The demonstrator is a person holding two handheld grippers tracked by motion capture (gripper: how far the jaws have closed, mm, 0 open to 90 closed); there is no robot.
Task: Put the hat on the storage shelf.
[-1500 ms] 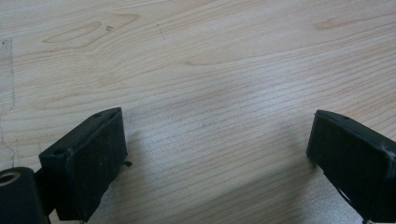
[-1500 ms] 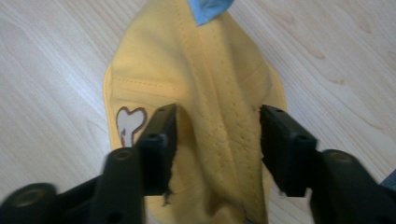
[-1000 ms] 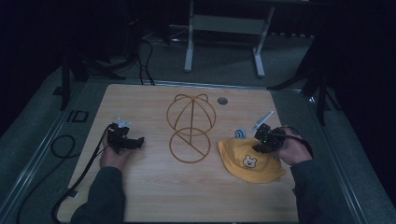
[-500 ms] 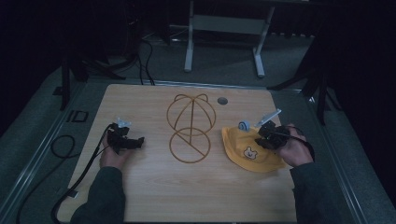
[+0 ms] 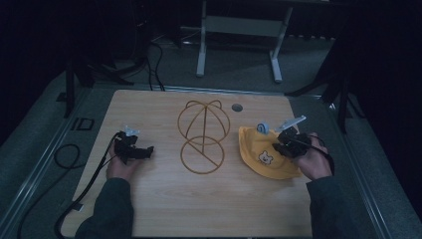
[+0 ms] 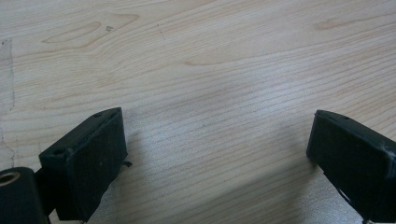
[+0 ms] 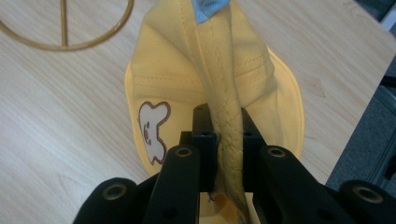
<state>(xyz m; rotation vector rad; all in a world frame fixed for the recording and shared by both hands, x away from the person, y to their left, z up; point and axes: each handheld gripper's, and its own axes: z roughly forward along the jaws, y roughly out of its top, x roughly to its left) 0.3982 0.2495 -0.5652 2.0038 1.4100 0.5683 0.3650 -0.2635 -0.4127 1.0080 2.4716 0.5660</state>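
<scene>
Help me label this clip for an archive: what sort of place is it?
Probably a dim recording lab or studio, not a home: a lone wooden table on grey carpeted floor, a metal stand frame behind, and loose cables trailing in the dark.

A dim lab or studio: wooden table (image 5: 164, 209) on grey carpet, metal stand legs (image 5: 239, 47) and floor cables (image 5: 154, 55).

one yellow cap (image 5: 263, 157), one wire stand (image 5: 203, 135), two grippers
</scene>
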